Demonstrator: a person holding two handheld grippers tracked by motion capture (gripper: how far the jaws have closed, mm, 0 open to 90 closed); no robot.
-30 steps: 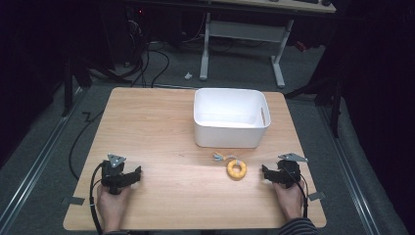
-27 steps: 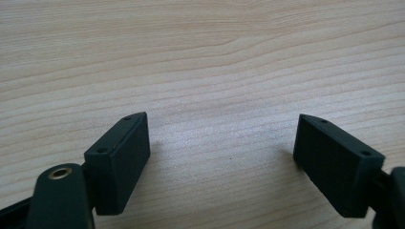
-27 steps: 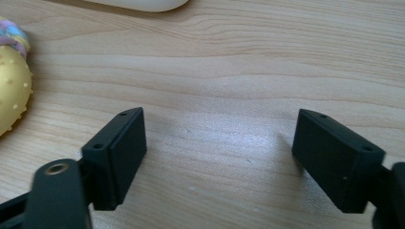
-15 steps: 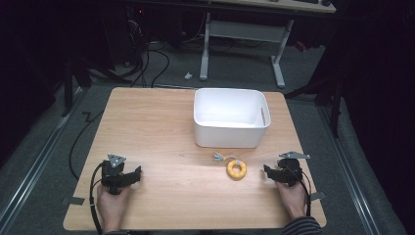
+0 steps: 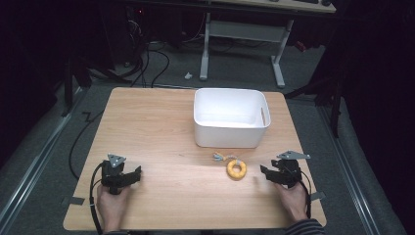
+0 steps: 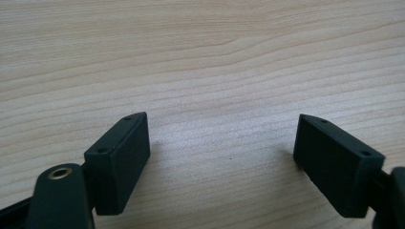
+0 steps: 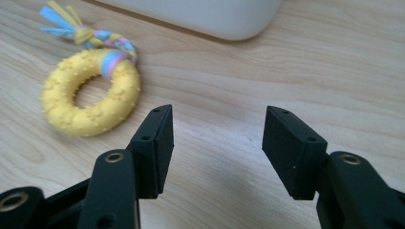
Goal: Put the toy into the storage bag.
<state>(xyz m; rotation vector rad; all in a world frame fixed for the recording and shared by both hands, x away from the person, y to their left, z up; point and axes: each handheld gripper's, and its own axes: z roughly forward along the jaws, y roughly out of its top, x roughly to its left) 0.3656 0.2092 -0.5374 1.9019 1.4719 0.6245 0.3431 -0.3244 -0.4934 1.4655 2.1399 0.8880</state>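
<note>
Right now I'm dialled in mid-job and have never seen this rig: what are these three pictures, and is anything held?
No robot arm here: a person holds a two-jaw gripper in each hand. The high view looks down on a wooden table, with the left gripper and right gripper near its front edge. The other two pictures come from cameras riding on each gripper, looking along its black jaws. On the table sit a white bin and a yellow ring toy with a braided tassel. Both grippers are open and hold nothing; the toy lies ahead and to the left of the right gripper's jaws.
</note>
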